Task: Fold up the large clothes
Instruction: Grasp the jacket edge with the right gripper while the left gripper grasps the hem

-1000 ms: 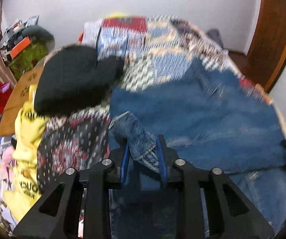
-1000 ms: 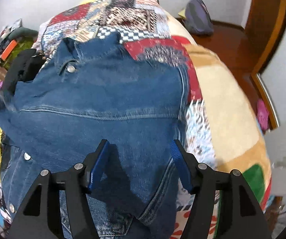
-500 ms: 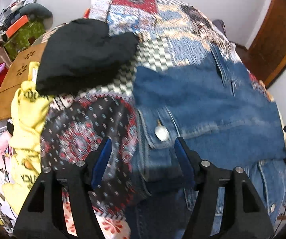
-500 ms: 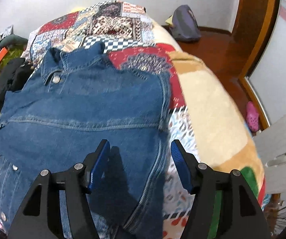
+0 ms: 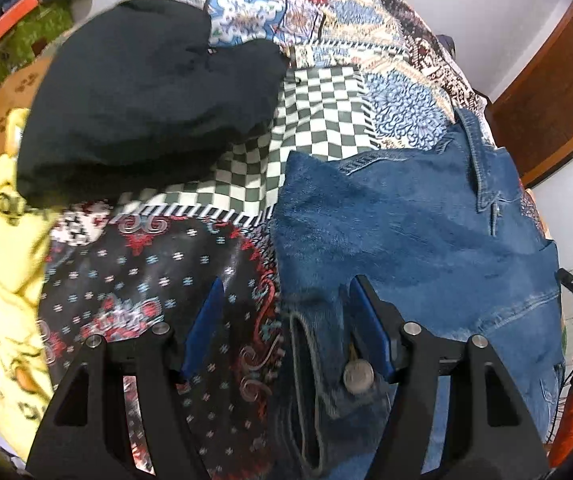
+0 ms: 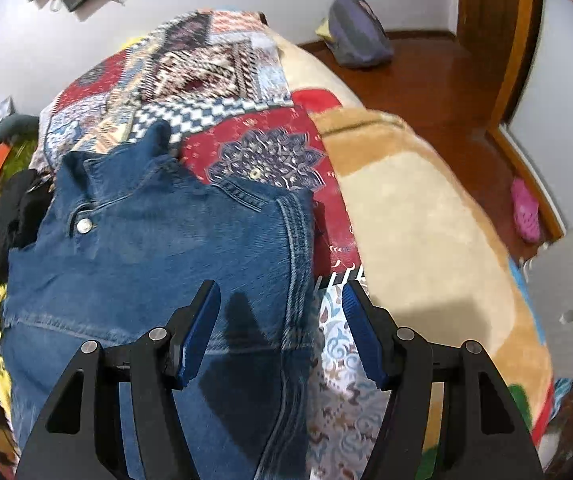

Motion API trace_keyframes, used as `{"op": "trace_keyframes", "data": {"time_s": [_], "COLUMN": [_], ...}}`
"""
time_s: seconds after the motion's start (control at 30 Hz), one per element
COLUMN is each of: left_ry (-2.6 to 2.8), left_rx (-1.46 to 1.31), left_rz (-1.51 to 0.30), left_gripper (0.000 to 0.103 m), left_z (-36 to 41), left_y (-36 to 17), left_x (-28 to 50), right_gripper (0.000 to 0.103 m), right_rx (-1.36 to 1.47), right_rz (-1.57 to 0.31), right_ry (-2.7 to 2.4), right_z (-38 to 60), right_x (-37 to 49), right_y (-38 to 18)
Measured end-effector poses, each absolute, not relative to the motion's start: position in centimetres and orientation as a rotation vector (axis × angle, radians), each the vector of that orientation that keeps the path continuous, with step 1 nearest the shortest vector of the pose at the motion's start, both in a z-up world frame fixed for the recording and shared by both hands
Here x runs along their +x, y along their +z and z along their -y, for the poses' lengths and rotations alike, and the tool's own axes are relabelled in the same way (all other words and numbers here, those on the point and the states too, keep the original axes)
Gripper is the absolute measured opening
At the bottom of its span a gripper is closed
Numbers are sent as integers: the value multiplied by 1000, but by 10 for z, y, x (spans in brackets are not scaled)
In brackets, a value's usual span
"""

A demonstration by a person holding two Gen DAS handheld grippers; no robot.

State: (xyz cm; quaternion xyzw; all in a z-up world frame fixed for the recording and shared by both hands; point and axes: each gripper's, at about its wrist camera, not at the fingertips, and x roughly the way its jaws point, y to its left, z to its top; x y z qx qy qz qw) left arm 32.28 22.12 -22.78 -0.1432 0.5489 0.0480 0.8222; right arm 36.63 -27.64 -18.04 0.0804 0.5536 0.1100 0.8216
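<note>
A blue denim jacket [image 5: 414, 232] lies spread on a patchwork quilt [image 5: 318, 120] on the bed. My left gripper [image 5: 286, 304] is open and empty, low over the jacket's left edge, with a metal button [image 5: 358, 376] just below its right finger. In the right wrist view the jacket [image 6: 158, 248] lies collar away from me. My right gripper [image 6: 282, 312] is open and empty, straddling the jacket's right side seam [image 6: 298, 248].
A black garment [image 5: 142, 92] is heaped at the far left of the bed, a yellow printed cloth [image 5: 6, 264] beside it. A beige blanket [image 6: 418, 232] covers the bed's right side. A grey bag [image 6: 358, 36] and pink shoe [image 6: 526, 212] lie on the wooden floor.
My left gripper let go of the denim sleeve it held and opened, then dropped lower over the jacket's left edge. My right gripper stayed open and shifted right to the side seam.
</note>
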Motion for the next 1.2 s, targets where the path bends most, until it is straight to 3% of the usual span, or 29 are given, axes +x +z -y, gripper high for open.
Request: {"op": "trace_keyframes", "data": {"time_s": [0.23,0.43,0.5,0.53,0.6,0.63,0.73,1.2], "left_ry": [-40,-41,-38,-34,-6,18,84,146], "left_rx": [-563,-574,-519,-492,-419,-384,-286,-189], "left_rz": [-1213,-1196,-1180,-1173,-1150,-1138,-1103,-876], "left_gripper": [65,65,59,51,33,16,9,8], "left_z": [-239,-235,-229,-227,-220,-218,-211,-205], "left_y": [-265,-266,-260,-256,-246,-242,-221,-120], "left_x": [347,363,367,368,370,371,374,389], "right_gripper": [59,60,51,39,22,15,10,8], "right_rx": [252,227,221,209,177,168,146,72], "right_rz": [-1245,-1257,-1254,-1251,-1244,-1227,-1156,-931], "right_ry": [300,314,316,317,303,310,345,376], "right_z": [268,254,252,251,250,250,249,221], "right_x": [376,386,388,389,392,393,392,423], "right_y": [-200,-206,-205,-203,-200,-194,-171,-86]}}
